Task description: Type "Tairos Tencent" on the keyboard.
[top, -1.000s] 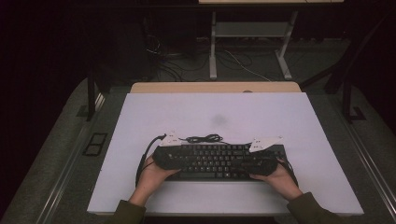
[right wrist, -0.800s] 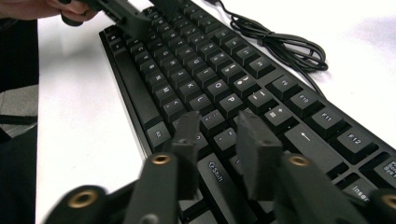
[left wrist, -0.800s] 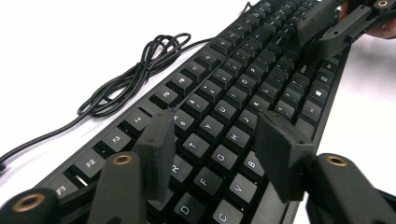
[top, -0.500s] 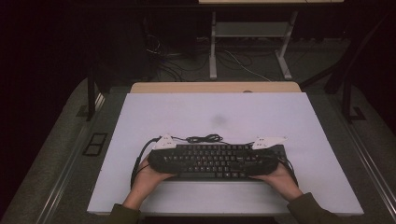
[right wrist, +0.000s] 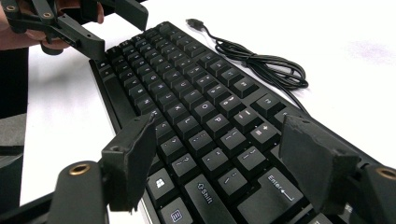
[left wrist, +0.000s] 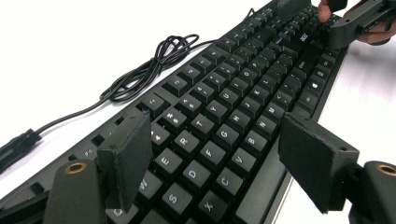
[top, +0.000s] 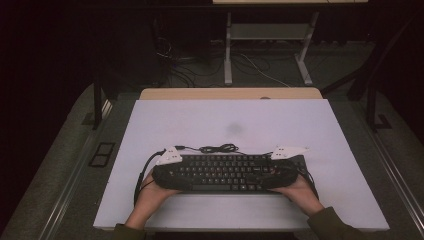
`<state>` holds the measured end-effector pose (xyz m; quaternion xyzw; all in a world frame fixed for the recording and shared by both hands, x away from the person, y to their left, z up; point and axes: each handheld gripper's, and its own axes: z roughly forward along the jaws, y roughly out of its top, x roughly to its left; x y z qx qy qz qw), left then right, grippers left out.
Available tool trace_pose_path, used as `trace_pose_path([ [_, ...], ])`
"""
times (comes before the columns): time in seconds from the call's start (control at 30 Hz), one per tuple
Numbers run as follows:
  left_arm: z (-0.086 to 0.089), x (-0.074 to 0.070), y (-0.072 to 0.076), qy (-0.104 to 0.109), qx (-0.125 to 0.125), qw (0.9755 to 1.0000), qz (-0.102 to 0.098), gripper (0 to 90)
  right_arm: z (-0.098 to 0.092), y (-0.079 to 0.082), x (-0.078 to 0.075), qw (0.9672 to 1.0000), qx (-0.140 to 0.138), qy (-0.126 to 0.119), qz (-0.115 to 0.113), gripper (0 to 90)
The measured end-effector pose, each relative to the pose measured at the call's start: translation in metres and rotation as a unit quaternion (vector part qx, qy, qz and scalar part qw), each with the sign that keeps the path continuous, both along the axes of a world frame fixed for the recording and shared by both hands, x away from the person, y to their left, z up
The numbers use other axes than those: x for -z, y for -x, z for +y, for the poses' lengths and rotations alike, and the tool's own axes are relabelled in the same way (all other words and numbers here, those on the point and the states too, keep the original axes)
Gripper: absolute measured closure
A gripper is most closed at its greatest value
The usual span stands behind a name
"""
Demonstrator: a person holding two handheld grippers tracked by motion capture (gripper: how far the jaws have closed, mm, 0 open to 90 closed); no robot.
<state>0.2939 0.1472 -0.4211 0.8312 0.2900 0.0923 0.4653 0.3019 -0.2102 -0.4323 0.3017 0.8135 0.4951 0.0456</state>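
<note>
High view: the keyboard (top: 225,171) sits lower centre of the frame, a bit lower than a second ago, flat on the table (top: 200,120). Both hands come in from the bottom edge, the left gripper (top: 167,172) and right gripper (top: 285,170) at its two ends.

Left gripper view: jaws have just been opening, now wide, straddling the keys without pressing. Cable (left wrist: 154,65) coils upper left.

Right gripper view: same deal, jaws just opened wide over the Enter end, nothing gripped.
</note>
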Motion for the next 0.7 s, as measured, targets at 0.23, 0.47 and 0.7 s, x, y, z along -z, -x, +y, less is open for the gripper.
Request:
trace_pose_path([
  [0.23,0.009,-0.001,0.007,0.002,0.002,1.0000,-0.008,22.3,0.002,0.001,0.001,1.0000,-0.004,0.002,-0.004,26.8],
  [0.47,0.017,0.001,0.010,0.003,-0.010,0.9999,-0.013,22.1,0.001,0.001,0.001,1.0000,-0.001,0.001,-0.004,26.9],
  [0.7,0.023,0.005,0.007,0.003,-0.015,0.9998,-0.011,29.3,0.001,0.002,0.002,1.0000,-0.001,0.004,-0.008,27.0],
])
